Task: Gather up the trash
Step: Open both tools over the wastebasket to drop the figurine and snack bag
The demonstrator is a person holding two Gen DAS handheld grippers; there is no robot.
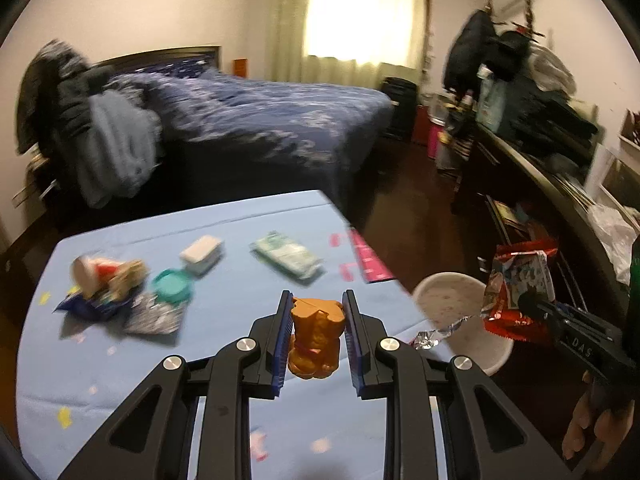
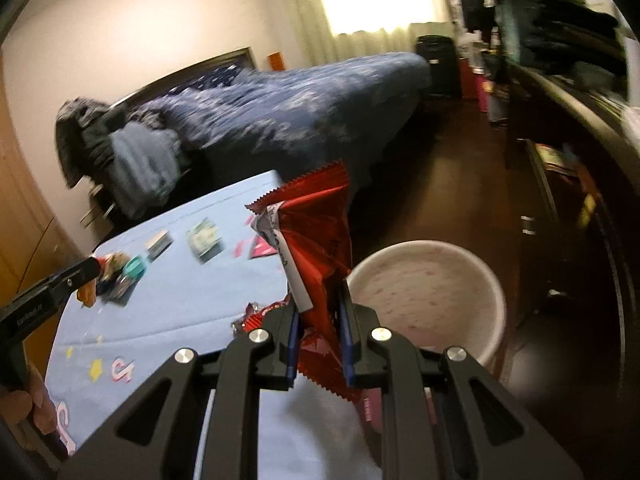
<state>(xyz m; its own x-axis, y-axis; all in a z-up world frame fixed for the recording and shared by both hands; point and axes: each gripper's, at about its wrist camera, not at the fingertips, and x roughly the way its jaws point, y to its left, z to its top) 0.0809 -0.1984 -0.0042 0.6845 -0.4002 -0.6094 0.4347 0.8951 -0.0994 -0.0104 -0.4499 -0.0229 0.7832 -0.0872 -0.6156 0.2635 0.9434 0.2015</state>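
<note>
On the blue-clothed table [image 1: 200, 344], a heap of wrappers [image 1: 108, 292] and a teal lid [image 1: 173, 287] lie at the left. The left gripper [image 1: 316, 334] clamps an orange bear-shaped figure [image 1: 316, 340] above the cloth. Further right, the right gripper [image 2: 318, 334] pinches a red snack wrapper [image 2: 316, 236] just beside the white bin [image 2: 428, 296]. Carry the wrapper fully over the rim before releasing; its foil tail could snag the edge.

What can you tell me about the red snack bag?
The red snack wrapper is crinkly, shiny foil-like plastic with zigzag-cut ends, a white strip with print and a silvery lining. It looks torn open and crumpled. The right claw pinches its lower part, holding it upright in the air, beside the blue-covered table and near the white trash bin.
</note>
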